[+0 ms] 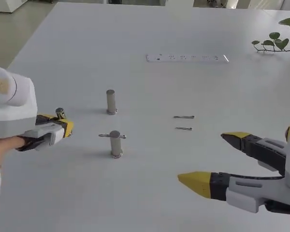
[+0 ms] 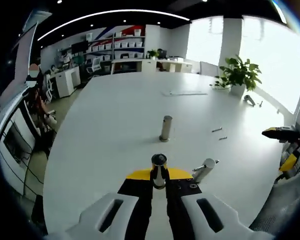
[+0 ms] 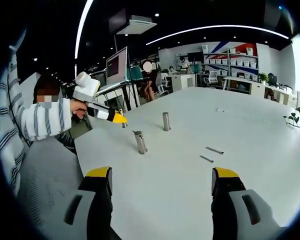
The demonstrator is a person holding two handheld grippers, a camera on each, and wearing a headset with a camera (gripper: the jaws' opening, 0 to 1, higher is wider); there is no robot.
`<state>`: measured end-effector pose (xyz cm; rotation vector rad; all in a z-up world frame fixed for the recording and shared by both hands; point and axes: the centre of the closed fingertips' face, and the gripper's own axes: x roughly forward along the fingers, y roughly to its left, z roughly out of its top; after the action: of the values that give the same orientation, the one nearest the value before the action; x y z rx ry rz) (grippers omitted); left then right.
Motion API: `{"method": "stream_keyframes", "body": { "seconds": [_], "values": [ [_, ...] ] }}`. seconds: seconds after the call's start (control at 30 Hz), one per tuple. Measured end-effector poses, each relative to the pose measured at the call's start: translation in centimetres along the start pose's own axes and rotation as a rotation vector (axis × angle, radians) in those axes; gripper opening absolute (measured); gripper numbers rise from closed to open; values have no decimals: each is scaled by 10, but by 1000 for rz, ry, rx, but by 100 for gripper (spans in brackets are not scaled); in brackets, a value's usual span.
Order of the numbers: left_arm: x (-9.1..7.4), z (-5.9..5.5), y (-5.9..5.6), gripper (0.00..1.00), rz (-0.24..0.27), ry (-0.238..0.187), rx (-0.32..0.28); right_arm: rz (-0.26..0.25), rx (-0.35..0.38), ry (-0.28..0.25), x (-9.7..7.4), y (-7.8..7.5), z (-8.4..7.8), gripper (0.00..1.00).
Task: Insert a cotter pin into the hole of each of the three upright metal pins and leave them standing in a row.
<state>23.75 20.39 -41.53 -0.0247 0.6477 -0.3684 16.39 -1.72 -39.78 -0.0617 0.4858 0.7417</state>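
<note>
Left gripper (image 2: 159, 178) is clamping one metal pin (image 2: 159, 161) at the left of the table (image 1: 135, 203). Right gripper (image 1: 201, 157) is hanging wide open short of two flat-lying cotter pins (image 1: 184, 117), which I'm expecting to skid when pinched.

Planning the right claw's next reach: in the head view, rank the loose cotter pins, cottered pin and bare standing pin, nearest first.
1. Loose cotter pins, just ahead of the right claw.
2. Cottered pin, off to its left.
3. Bare standing pin, left and farther back.
</note>
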Motion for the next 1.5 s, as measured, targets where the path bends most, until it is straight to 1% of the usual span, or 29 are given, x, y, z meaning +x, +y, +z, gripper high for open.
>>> {"method": "stream_keyframes", "body": {
  "seconds": [0.03, 0.07, 0.1, 0.17, 0.23, 0.3, 0.33, 0.47, 0.53, 0.63, 0.73, 0.8, 0.9, 0.97, 1.0, 1.03, 1.17, 1.3, 1.33, 1.37, 1.4, 1.5],
  "values": [
    [-4, 2, -8, 5, -19, -22, -15, 6, 3, -4, 0, 1, 0, 80],
    [-7, 2, -11, 5, -14, -22, -8, 10, 5, -5, 0, 1, 0, 80],
    [-8, 1, -16, 5, -15, -23, -6, 13, 4, -4, 1, 1, 0, 81],
    [-10, 0, -23, 5, -15, -24, -28, 20, 0, -2, 1, 2, -1, 81],
    [-9, -2, -30, 5, -10, -27, -20, 29, -2, -5, 1, 3, -1, 83],
    [-8, -6, -37, 5, -1, -21, 1, 41, 2, -7, 2, 5, -1, 84],
    [-7, -8, -40, 5, -1, -19, -2, 52, -1, -3, 3, 7, -2, 85],
    [-3, -17, -51, 5, 3, -4, -10, 73, -14, 14, 5, 10, -5, 86],
    [-4, -21, -57, 5, 11, -2, 15, 78, -14, 15, 6, 11, -5, 87],
    [-3, -26, -66, 5, 8, 4, 25, 72, -24, 20, 7, 8, -6, 86],
    [-1, -30, -70, 5, 6, 11, 30, 75, -19, 18, 7, 8, -6, 86],
    [2, -34, -75, 5, 0, 13, 25, 76, -20, 23, 8, 7, -8, 86],
    [6, -40, -82, 5, 6, 19, 37, 79, -18, 28, 9, 8, -10, 86],
    [9, -44, -88, 5, -5, 24, 33, 78, -15, 28, 9, 8, -10, 86],
    [11, -46, -92, 5, -18, 34, 51, 79, -15, 28, 9, 8, -10, 86],
    [12, -48, -94, 5, -18, 42, 63, 79, -15, 29, 8, 8, -10, 85],
    [16, -51, -100, 5, -23, 36, 78, 77, -16, 37, 7, 8, -13, 85],
    [18, -55, -102, 5, -27, 43, 77, 75, -12, 44, 6, 8, -15, 85],
    [18, -55, -101, 5, -20, 43, 85, 75, -12, 46, 6, 8, -16, 85],
    [20, -58, -100, 5, -15, 55, 138, 74, -11, 49, 6, 9, -17, 85],
    [21, -61, -100, 5, -13, 65, 147, 74, -9, 49, 6, 9, -17, 85],
    [24, -68, -102, 5, -19, 78, 129, 73, -6, 52, 7, 10, -18, 85]
  ]
}}
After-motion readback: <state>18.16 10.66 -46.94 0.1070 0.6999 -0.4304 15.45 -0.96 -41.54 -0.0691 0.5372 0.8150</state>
